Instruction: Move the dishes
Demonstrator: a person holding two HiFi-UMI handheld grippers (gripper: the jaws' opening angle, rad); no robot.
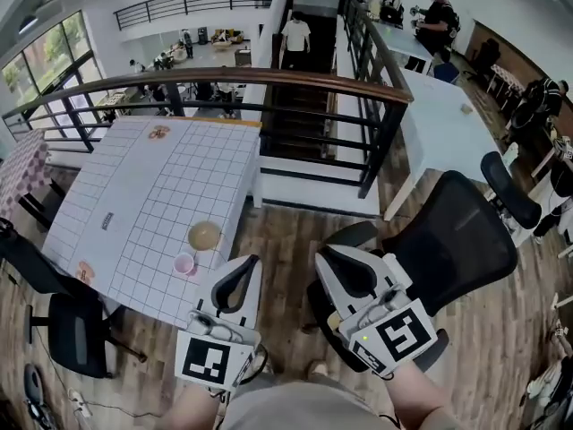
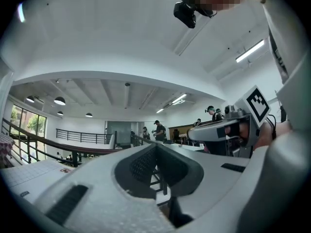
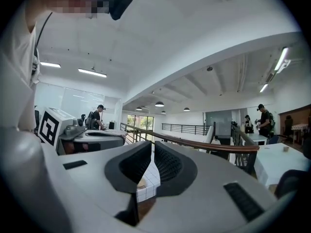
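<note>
A tan bowl (image 1: 204,236) and a small pink cup (image 1: 183,264) stand near the front right corner of a table with a white grid cloth (image 1: 143,195). A small patterned dish (image 1: 159,133) lies at the table's far edge. Another dish (image 1: 85,271) lies at its near left edge. My left gripper (image 1: 253,260) hovers just right of the table's corner, shut and holding nothing. My right gripper (image 1: 320,256) is beside it over the wooden floor, also shut and empty. In the left gripper view the jaws (image 2: 155,147) meet. In the right gripper view the pads (image 3: 167,161) stand almost touching.
A black mesh office chair (image 1: 448,240) stands right of my right gripper. A dark railing (image 1: 269,79) with a wooden top runs behind the table, with a stairwell beyond it. Another white table (image 1: 439,115) is at the right. A black chair (image 1: 54,321) stands at the table's near left.
</note>
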